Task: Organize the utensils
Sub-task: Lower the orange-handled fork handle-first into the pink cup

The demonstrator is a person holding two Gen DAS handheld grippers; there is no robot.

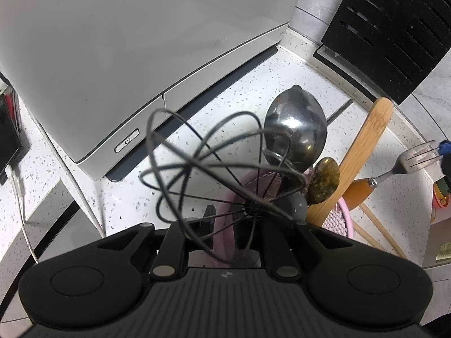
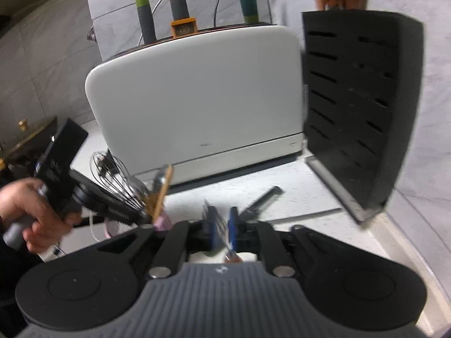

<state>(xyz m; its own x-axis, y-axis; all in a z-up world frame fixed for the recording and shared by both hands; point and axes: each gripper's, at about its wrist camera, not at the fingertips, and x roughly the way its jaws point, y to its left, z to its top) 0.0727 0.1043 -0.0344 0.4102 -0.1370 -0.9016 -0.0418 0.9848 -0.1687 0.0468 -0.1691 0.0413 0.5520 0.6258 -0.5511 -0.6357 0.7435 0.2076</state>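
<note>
A pink mesh holder (image 1: pixel 338 219) stands on the speckled counter and holds a wire whisk (image 1: pixel 197 163), a steel ladle (image 1: pixel 296 129), a wooden spatula (image 1: pixel 363 146) and a brass spoon (image 1: pixel 324 180). My left gripper (image 1: pixel 231 219) is shut on the holder's near rim, partly hidden behind the whisk. A fork (image 1: pixel 417 159) with an orange handle leans at the holder's right side. In the right wrist view its tines (image 2: pixel 221 225) lie between the blue pads of my right gripper (image 2: pixel 222 225), which stand slightly apart. That view is blurred.
A white appliance (image 1: pixel 141 42) fills the back left and a black knife block (image 1: pixel 394 28) the back right. A black-handled knife (image 2: pixel 262 197) lies on the counter between them. Chopsticks (image 1: pixel 377 225) lie right of the holder. A phone with a cable (image 1: pixel 8 146) sits far left.
</note>
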